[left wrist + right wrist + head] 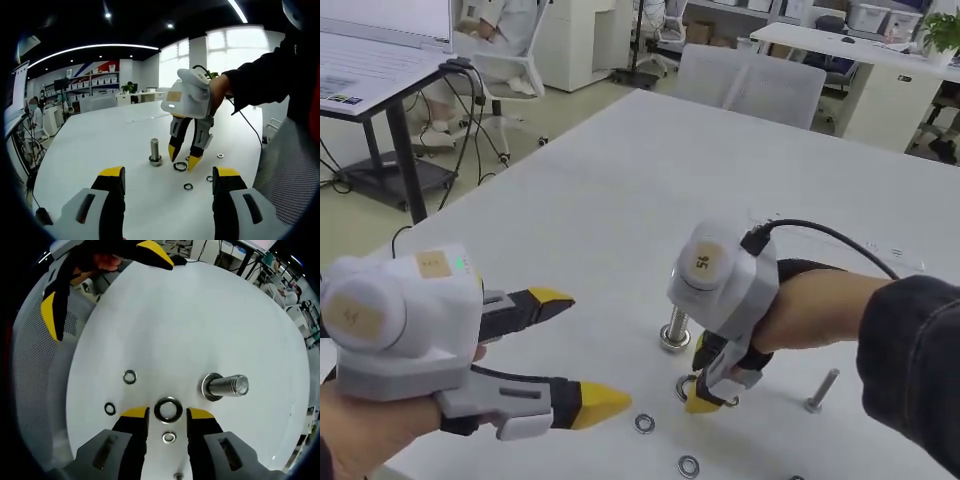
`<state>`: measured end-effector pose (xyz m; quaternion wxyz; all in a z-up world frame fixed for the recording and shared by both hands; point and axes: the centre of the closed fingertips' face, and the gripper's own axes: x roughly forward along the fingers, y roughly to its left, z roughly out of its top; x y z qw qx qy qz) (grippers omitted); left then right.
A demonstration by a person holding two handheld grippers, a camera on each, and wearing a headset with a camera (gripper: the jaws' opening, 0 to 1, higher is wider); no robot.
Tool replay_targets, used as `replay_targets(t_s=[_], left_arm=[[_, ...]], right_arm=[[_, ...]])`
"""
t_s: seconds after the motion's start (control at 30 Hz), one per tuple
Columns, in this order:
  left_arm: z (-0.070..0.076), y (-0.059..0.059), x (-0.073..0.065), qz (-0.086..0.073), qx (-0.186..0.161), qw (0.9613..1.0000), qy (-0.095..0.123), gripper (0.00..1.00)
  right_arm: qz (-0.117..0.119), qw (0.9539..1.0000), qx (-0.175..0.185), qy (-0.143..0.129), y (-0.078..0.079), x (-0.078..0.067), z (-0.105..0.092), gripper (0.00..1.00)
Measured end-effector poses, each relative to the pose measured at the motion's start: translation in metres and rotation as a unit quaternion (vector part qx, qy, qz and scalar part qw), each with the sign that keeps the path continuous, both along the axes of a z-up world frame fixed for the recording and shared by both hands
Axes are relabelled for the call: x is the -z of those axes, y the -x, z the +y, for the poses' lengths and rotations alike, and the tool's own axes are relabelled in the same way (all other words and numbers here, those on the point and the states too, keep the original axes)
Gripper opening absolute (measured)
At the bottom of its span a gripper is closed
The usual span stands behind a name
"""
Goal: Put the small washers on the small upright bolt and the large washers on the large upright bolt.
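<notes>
Straddling a large washer (168, 410) with the right gripper (182, 158) on the white table (620, 200).
Right gripper jaws stand narrowly apart, one on each side of the washer, which lies flat on the table; nothing is clamped. In the right gripper view the large upright bolt (225, 386) stands at 2 o'clock from that washer, and small washers (129, 376) lie at 10, 9 and 6 o'clock. Left gripper (575, 350) is spread wide and empty.
</notes>
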<state>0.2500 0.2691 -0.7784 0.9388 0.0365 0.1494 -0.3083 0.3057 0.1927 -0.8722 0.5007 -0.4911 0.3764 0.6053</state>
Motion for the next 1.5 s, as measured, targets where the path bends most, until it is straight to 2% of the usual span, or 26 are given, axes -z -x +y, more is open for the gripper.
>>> replay_targets(t_s=[0.43, 1.07, 1.5], left_arm=[[0.001, -0.001, -0.0008, -0.001, -0.001, 1.0, 0.003, 0.7], [0.0001, -0.0009, -0.002, -0.002, -0.002, 1.0, 0.004, 0.69], [-0.0001, -0.0009, -0.0024, -0.003, -0.001, 1.0, 0.005, 0.69]], right_arm=[[-0.001, 1.0, 0.001, 0.003, -0.001, 0.0011, 0.0011, 0.3], [0.015, 0.9997, 0.017, 0.0, 0.0008, 0.0016, -0.0007, 0.27], [0.011, 0.9998, 0.015, 0.005, 0.0008, 0.0013, -0.0021, 0.24]])
